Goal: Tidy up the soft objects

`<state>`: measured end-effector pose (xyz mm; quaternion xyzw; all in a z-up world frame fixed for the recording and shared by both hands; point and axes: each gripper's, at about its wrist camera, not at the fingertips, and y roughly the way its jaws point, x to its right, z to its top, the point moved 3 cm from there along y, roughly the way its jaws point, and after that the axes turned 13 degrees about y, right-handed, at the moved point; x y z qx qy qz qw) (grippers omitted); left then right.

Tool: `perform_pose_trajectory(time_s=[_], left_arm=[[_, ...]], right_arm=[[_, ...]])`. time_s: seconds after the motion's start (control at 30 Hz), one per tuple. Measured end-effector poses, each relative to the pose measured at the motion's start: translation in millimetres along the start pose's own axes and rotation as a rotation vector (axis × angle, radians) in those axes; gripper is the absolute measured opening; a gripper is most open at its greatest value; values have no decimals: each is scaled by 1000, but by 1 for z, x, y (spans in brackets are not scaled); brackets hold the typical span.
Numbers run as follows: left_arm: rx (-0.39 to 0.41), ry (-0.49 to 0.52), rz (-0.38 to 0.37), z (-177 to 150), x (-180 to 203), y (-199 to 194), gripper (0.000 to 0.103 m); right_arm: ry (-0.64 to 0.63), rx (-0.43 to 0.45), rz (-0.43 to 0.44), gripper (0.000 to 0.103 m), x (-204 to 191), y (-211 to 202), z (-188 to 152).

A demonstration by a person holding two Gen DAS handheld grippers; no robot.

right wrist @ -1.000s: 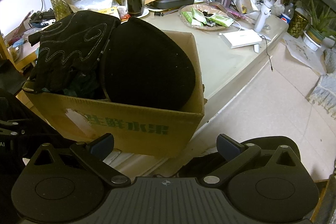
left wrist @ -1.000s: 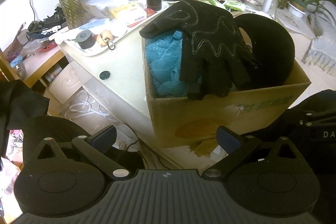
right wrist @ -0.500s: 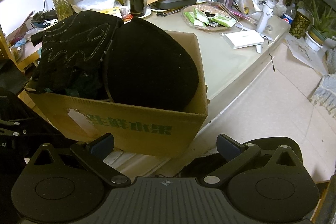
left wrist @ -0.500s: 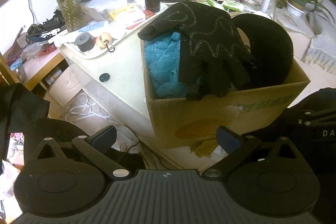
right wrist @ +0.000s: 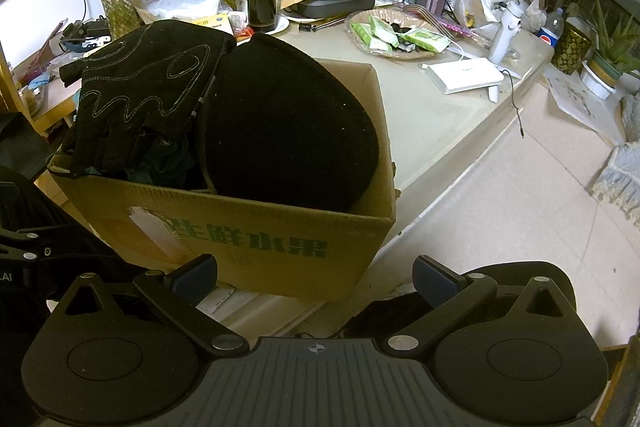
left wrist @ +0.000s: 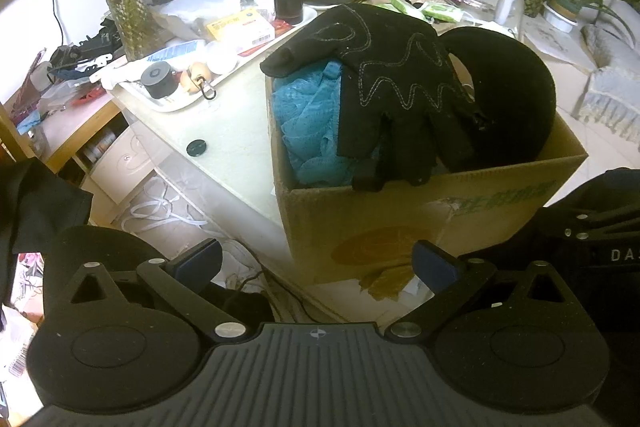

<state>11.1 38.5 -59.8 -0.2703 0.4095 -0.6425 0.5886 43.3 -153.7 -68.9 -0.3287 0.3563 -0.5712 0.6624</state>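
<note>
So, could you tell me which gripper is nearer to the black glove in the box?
Left, probably. The black glove lies at the cardboard box's left end, facing the left gripper; the right gripper faces the other end, by the black cushion.

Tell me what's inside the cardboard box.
The cardboard box holds a black glove on top, blue mesh fabric beneath, and a black cushion. Anything deeper is covered.

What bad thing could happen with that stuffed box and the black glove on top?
The black stitched glove lies on top of the brown cardboard box, fingers drooping over the front wall, so a nudge might slide it out. The box sits at the pale table edge and could tip off if pushed. The round black cushion bulges above the rim and might pop out.
</note>
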Motion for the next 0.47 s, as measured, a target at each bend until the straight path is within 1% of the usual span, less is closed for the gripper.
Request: perform_pose_trajectory(time_s=[0.33, 0.47], left_arm=[[0, 0, 0, 0, 0, 0, 103], [23, 3, 7, 0, 1, -3, 103]], right_arm=[[0, -2, 1, 103, 0, 1, 0], [1, -2, 0, 103, 0, 1, 0]])
